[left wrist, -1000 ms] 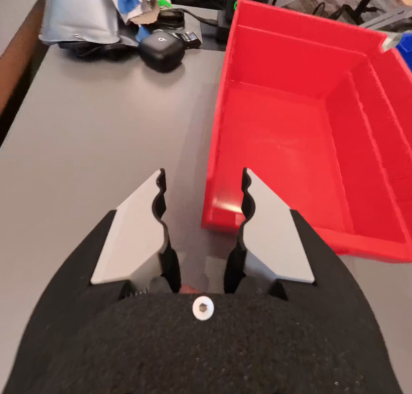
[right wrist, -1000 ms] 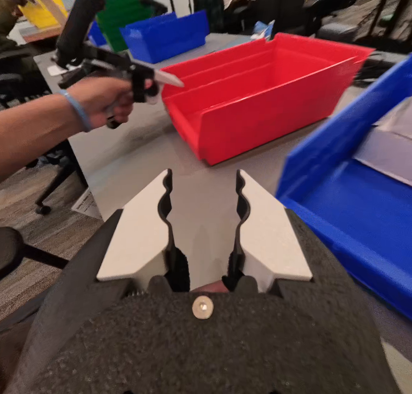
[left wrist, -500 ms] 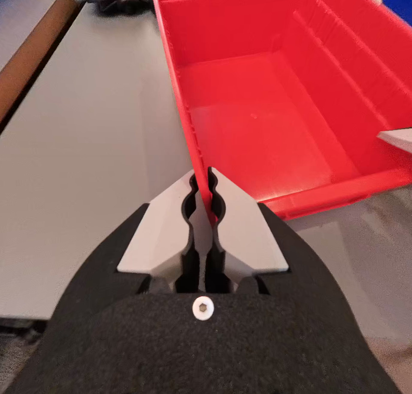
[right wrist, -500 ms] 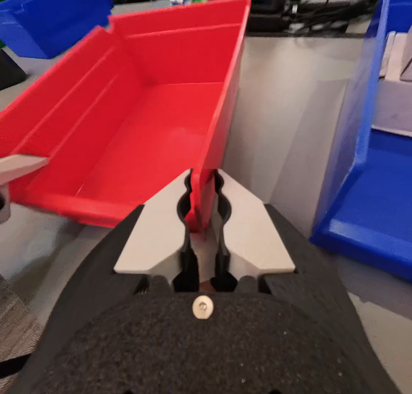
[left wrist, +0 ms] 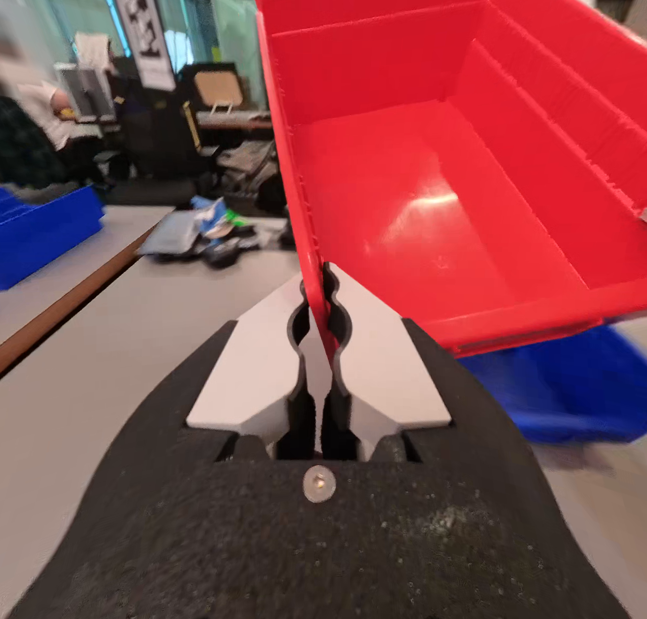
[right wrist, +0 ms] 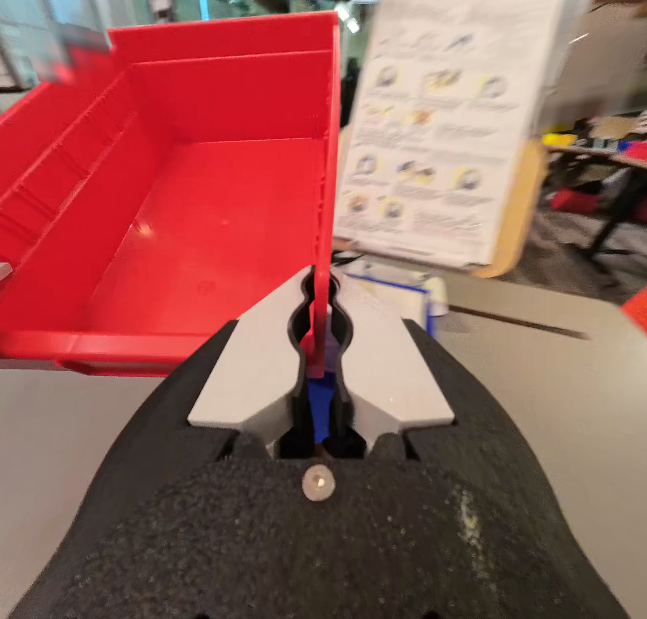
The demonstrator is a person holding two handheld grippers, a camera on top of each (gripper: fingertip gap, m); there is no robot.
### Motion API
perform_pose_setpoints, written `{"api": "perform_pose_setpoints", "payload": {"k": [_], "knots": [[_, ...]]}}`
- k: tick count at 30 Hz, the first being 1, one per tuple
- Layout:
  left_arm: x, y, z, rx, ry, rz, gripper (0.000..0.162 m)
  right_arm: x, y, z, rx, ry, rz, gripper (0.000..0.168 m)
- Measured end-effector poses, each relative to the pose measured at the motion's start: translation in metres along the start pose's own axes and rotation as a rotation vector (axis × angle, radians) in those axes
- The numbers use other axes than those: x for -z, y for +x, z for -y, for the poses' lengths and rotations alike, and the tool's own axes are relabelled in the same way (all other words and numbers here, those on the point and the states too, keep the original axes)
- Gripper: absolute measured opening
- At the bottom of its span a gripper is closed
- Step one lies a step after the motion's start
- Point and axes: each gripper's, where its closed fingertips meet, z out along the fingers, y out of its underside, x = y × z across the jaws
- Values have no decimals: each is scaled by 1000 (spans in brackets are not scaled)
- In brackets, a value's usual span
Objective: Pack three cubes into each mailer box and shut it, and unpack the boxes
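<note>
red bin point(left wrist: 437, 189): empty, lifted clear of the counter point(left wrist: 105, 374), tilted so the open top faces both cameras; no cubes or mailer boxes anywhere in view
left tongs point(left wrist: 320, 308): clenched on the bin's left side wall near the front corner, wall edge pinched between the grey fingers point(left wrist: 259, 353)
right tongs point(right wrist: 320, 308): clenched on the bin's right side wall point(right wrist: 324, 217), same style of grip, wall running straight up out of the gap
blue bin point(left wrist: 560, 388): down on the counter, right under the red bin's front lip, pretty blurry; a sliver of blue also peeking through the gap of the right tongs
far blue bin point(left wrist: 42, 231): sitting on the neighbouring counter off to the left, well apart
clutter point(left wrist: 206, 233): pile of grey, blue and green bits at the far end of the counter, beside the red bin's left wall
sheet point(right wrist: 441, 126): white printed page on a tan board, standing tilted just right of the red bin, too blurred to make out
white box point(right wrist: 395, 297): small, blue-edged, on the counter below the sheet
background: chairs, desks, a person seated far left, all smeared
</note>
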Motion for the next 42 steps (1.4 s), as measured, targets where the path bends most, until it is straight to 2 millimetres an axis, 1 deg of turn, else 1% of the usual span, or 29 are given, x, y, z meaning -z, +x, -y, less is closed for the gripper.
{"api": "perform_pose_setpoints", "payload": {"k": [2,3,5,7,9,11,13,14,15,17,19,20,22,23,26,27,29,31,32,33,34,35,36,37,38,39,40,41,42], "knots": [[-19,67,23,16,47,-76,0,13,71,13,19,21,-127,3],[-26,105,30,22,57,-130,0,22,109,14,28,15,-196,3],[-38,183,30,19,52,-235,0,43,183,8,-9,16,-296,3],[-46,261,13,3,14,-339,1,65,253,-14,-54,-4,-380,3],[-55,329,-16,-26,-46,-404,1,80,312,-57,-81,-59,-441,3],[-65,380,-51,-69,-103,-426,1,88,354,-114,-165,-149,-476,3],[-72,415,-85,-118,-180,-441,1,93,381,-164,-224,-265,-471,3],[-73,428,-101,-131,-220,-447,1,95,390,-181,-236,-314,-465,3],[-74,436,-116,-144,-252,-448,1,95,399,-192,-228,-350,-456,3],[-74,448,-143,-113,-323,-457,3,89,411,-201,-159,-398,-426,3],[-73,452,-164,-81,-393,-473,6,79,415,-210,-108,-440,-373,3],[-73,452,-170,-77,-407,-474,7,74,416,-218,-101,-468,-347,3],[-73,452,-170,-60,-379,-479,12,68,416,-236,-98,-486,-305,4],[-73,453,-169,-51,-385,-489,15,67,417,-241,-109,-479,-302,6],[-66,466,-169,-48,-415,-592,25,71,428,-244,-122,-499,-341,9],[-61,469,-169,-65,-432,-649,30,72,430,-245,-125,-505,-350,10],[-44,467,-169,-61,-483,-745,31,72,430,-244,-136,-497,-355,10],[-20,454,-158,-2,-486,-819,34,74,432,-243,-119,-488,-386,15],[-5,444,-150,10,-479,-857,35,77,436,-242,-97,-486,-416,24],[9,430,-140,9,-461,-886,37,80,439,-237,-67,-484,-447,30],[18,410,-128,0,-422,-887,38,85,442,-228,-37,-474,-477,34],[22,386,-115,-19,-365,-861,39,90,442,-214,-12,-443,-508,36],[20,355,-102,-42,-304,-805,40,94,437,-195,4,-393,-529,37],[14,321,-89,-63,-242,-732,40,94,421,-175,3,-325,-501,39],[5,284,-81,-85,-196,-648,41,89,392,-155,-11,-252,-410,47],[-6,246,-78,-105,-180,-557,41,80,353,-138,-27,-192,-281,59],[-17,211,-82,-117,-196,-478,42,72,311,-128,-60,-156,-167,61],[-29,181,-91,-117,-229,-412,49,62,268,-125,-113,-148,-70,61],[-40,157,-103,-106,-279,-365,60,52,223,-128,-173,-164,29,62]]}}
